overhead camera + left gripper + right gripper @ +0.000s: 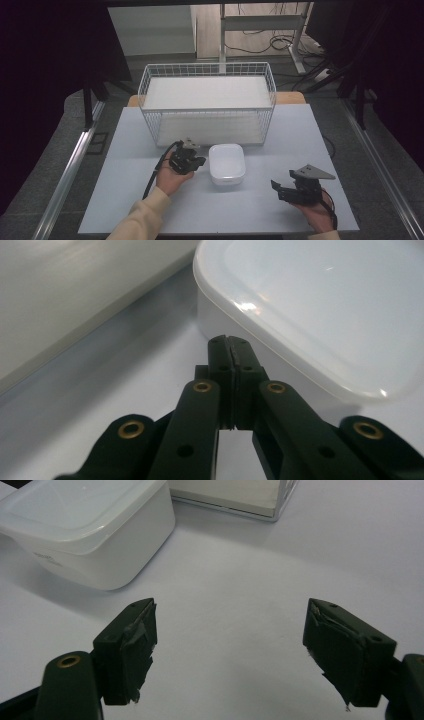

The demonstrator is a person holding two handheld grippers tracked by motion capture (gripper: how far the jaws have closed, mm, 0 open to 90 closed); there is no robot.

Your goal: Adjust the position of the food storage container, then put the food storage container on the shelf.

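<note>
Two grippers are working: left gripper [199, 161], jaws pressed together, is sitting beside the white lidded rectangular plastic container [227, 163] mid-table before the white wire basket [207, 102]; right gripper [281, 189] is spread, empty; closed jaws are risking shoving the container

We wear a cream sleeve [137, 220] on the left forearm. Our left gripper [186, 160] is black with brass-ringed screw holes and a trailing black cable [152, 175]. Our right gripper [298, 191] carries a grey three-cornered plate [311, 172]; dark, frayed tape covers its jaws.
</note>
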